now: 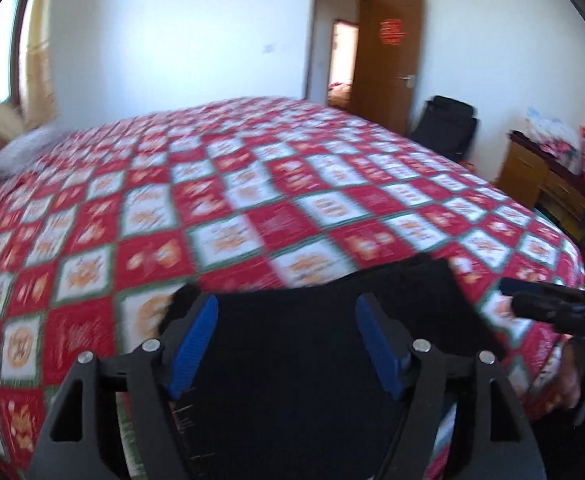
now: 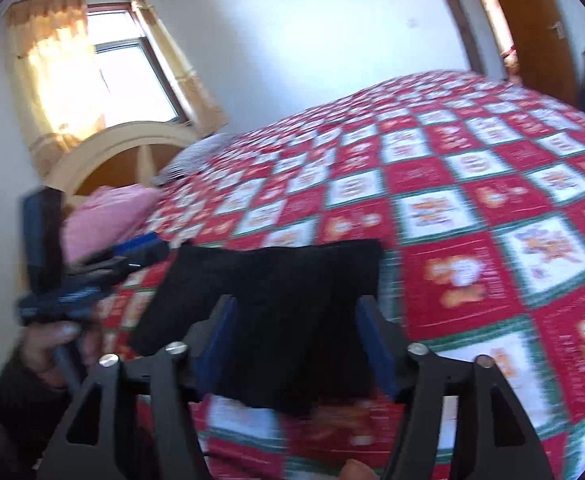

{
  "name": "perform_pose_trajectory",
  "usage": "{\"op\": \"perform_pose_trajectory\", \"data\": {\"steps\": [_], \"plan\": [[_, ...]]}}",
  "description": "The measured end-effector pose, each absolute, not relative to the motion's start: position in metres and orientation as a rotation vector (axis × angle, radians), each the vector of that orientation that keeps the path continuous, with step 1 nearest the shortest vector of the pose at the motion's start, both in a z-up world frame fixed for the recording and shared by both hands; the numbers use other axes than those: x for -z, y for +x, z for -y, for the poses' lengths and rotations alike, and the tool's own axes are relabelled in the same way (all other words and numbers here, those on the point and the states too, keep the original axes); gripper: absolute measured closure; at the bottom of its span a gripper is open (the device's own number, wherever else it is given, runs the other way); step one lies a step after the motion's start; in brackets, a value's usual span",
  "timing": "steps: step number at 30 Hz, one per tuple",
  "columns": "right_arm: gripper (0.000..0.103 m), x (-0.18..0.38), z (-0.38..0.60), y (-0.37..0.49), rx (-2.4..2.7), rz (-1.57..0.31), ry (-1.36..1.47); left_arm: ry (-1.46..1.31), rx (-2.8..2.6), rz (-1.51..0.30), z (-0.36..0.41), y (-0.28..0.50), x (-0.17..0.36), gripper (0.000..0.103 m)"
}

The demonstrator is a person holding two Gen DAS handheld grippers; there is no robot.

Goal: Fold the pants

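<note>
Now your black pants (image 1: 332, 320) lie folded on the checked quilt (image 1: 252, 200) near the bed's front edge. Your left gripper (image 1: 286, 340) and right gripper (image 2: 294, 340) both hang over them, fingers (image 1: 192, 344) spread apart, clamping nothing.

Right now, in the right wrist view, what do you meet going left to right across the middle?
Left hand-held gripper → pink pillow → black folded pants → red-and-white checked quilt.
</note>
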State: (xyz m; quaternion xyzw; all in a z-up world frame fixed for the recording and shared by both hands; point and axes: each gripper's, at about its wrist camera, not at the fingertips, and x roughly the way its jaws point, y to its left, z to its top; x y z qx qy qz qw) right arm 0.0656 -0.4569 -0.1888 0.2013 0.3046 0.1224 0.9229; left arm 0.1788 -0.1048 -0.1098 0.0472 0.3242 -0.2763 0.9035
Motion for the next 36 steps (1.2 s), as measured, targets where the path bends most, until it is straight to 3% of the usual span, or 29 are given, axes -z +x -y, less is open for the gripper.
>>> {"op": "perform_pose_trajectory", "data": {"steps": [9,14,15,21,27,29,31,36], "plan": [[0.036,0.209,0.466,0.122,-0.160,-0.739,0.426,0.023,0.457,-0.744,0.074,0.212,0.159,0.028],[0.077,0.218,0.462,0.144,-0.179,-0.818,0.391,0.013,0.461,-0.748,0.077,0.211,0.162,0.027],[0.090,0.215,0.465,0.145,-0.198,-0.817,0.401,0.013,0.463,-0.748,0.076,0.210,0.161,0.027],[0.092,0.183,0.473,0.140,-0.200,-0.712,0.358,0.041,0.444,-0.737,0.081,0.208,0.161,0.019],[0.091,0.225,0.485,0.154,-0.171,-0.787,0.397,0.027,0.428,-0.745,0.080,0.212,0.171,0.014],[0.088,0.224,0.489,0.147,-0.170,-0.768,0.407,0.043,0.426,-0.740,0.078,0.209,0.169,0.014],[0.077,0.221,0.493,0.141,-0.166,-0.761,0.420,0.061,0.419,-0.733,0.076,0.206,0.167,0.014],[0.073,0.215,0.499,0.127,-0.180,-0.749,0.444,0.042,0.406,-0.736,0.063,0.202,0.166,0.010]]}}
